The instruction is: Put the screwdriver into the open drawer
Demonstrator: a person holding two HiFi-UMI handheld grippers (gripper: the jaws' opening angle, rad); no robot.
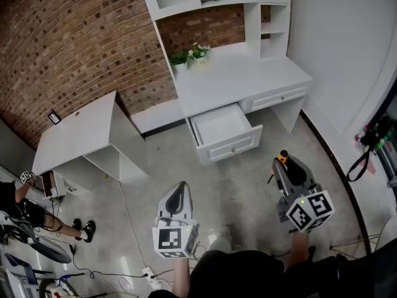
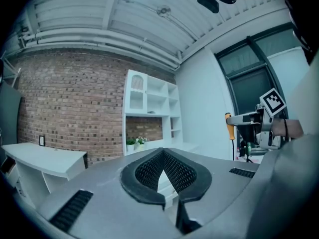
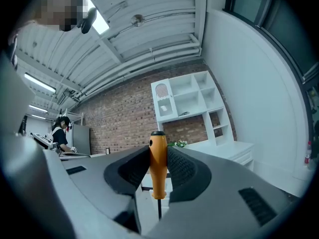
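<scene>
The right gripper (image 3: 158,156) has its two jaws closed on the screwdriver (image 3: 158,163). The black pads (image 3: 182,169) press on both sides of the orange handle. The handle stands straight up and the thin metal rod hangs down under it. In the head view, this gripper and the screwdriver are at the lower right of the frame, over the shiny grey floor (image 1: 242,185).

The left gripper (image 2: 163,150) is at the lower middle of the head view. Its jaw tips touch each other and there is nothing between them.

The open drawer (image 1: 232,146) is in the middle of the head view, pulled out from a white desk (image 1: 248,79). Its inside looks white and bare. The screwdriver is not in it yet; it is well apart from the drawer, lower and to the right.

A small green plant with white flowers (image 1: 192,53) sits on the desk by the brick wall (image 1: 74,36). A low white table (image 1: 77,132) is at the left. A person (image 1: 25,210) is at the lower left edge.
</scene>
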